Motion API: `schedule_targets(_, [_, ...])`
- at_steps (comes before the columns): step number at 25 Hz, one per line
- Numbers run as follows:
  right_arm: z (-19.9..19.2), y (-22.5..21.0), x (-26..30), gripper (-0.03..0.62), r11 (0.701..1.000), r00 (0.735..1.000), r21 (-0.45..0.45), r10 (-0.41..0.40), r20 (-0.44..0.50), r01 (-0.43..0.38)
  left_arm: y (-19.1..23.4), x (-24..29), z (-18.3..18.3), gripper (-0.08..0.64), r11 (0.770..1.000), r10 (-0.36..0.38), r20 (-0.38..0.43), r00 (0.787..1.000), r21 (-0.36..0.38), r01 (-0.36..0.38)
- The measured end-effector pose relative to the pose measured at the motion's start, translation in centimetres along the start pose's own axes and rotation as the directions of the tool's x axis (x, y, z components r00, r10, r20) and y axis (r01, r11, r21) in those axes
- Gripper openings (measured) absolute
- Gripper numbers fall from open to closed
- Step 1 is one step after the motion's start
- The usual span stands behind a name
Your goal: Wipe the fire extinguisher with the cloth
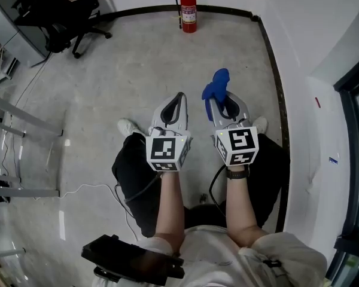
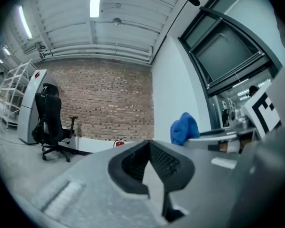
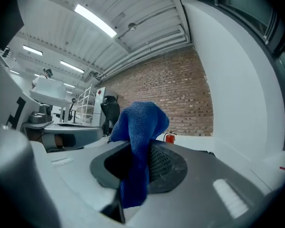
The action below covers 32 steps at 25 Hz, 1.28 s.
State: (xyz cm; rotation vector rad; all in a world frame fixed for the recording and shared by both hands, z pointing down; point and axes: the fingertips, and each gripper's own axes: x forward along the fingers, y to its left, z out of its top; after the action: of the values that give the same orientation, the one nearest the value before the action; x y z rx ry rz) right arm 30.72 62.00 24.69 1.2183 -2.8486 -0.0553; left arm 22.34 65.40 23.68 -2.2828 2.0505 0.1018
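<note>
A red fire extinguisher stands on the floor against the far wall, well ahead of both grippers. It shows small and distant as the extinguisher in the right gripper view and the extinguisher in the left gripper view. My right gripper is shut on a blue cloth, which sticks up from its jaws; the cloth fills the jaw gap. My left gripper is shut with nothing in it, beside the right one; from it I see the blue cloth to the right.
A black office chair stands at the far left by a grey cabinet. White wall and a dark baseboard run along the right. Cables lie on the concrete floor at left. A person's legs and shoes are below the grippers.
</note>
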Motion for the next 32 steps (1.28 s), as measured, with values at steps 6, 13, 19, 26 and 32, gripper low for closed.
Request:
schedule_targets(6, [0.6,-1.7,7.3,0.075,1.0,1.0,0.008,0.007,0.012,-0.007,4.4,6.8,-0.2,-0.002,1.0,-0.001,-0.009,1.0,0.021,0.001])
schedule_targets(13, [2.1,-4.1,13.4,0.075,1.0,0.998,0.007,0.028,0.051,-0.028,8.0,12.4,1.2,-0.001,0.999,0.044,0.011,0.999,-0.003,-0.044])
schedule_targets(19, [-1.0,-5.0,17.1,0.075,0.996,1.0,0.084,0.016,0.014,-0.017,9.4,15.7,-1.6,0.0,0.999,0.01,-0.045,0.999,-0.034,-0.012])
schedule_targets(26, [-1.9,-6.0,21.5,0.075,0.996,1.0,0.083,-0.014,-0.007,0.014,12.4,19.7,-2.6,0.0,0.999,-0.021,-0.064,0.998,-0.034,0.019])
schedule_targets(32, [2.0,-6.3,24.1,0.075,0.997,0.997,0.034,-0.063,0.045,0.062,14.3,21.8,0.0,-0.002,0.992,-0.118,-0.009,0.993,-0.049,0.117])
